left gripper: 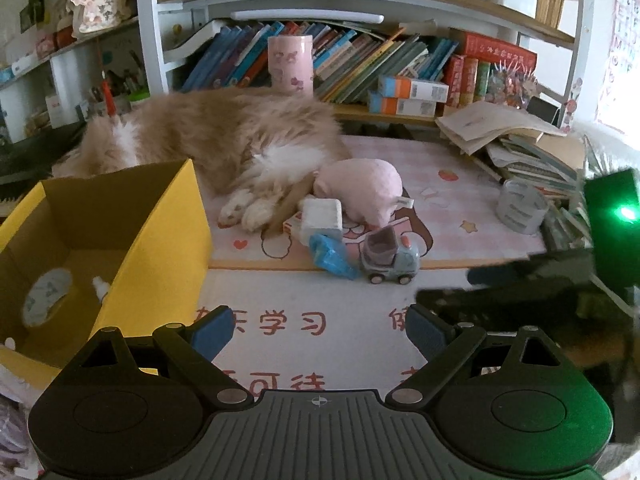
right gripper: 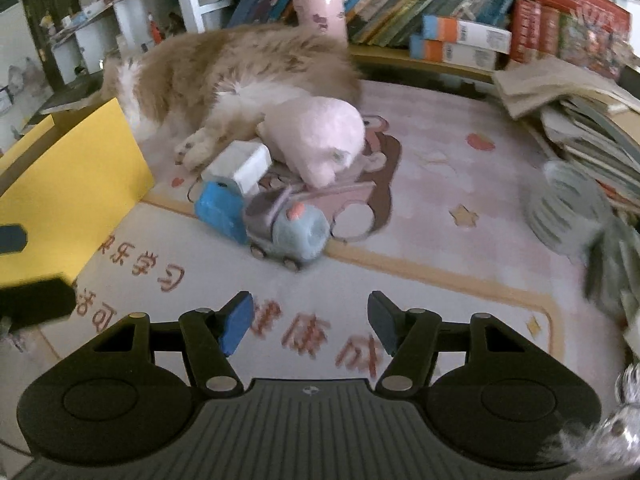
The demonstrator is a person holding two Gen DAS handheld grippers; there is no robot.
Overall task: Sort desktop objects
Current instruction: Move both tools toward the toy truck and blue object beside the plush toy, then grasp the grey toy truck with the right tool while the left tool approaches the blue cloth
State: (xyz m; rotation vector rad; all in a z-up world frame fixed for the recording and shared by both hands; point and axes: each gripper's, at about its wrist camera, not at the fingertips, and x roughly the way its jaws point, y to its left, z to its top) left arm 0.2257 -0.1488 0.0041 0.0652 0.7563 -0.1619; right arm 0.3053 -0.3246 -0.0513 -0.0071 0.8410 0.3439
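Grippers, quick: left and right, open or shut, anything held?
Left gripper: open wide, empty, above the mat.
Right gripper: open, nothing between the pads, short of the toy car.

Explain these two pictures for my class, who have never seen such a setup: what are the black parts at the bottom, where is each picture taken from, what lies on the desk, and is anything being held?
Each picture comes from a small camera mounted on a hand-held two-finger gripper, looking forward along its fingers. The black parts with blue pads are those grippers: the left gripper in one view, the right gripper in the other. Both are open and hold nothing.

On the pink patterned desk mat lies a fluffy ginger-and-white cat, beside a pink plush toy. In front of them sit a white rectangular block, a blue crinkled plastic object and a small grey-blue toy truck. A yellow cardboard box stands to the left, already holding a few items. A grey ribbed round container sits to the right, by a pile of books.
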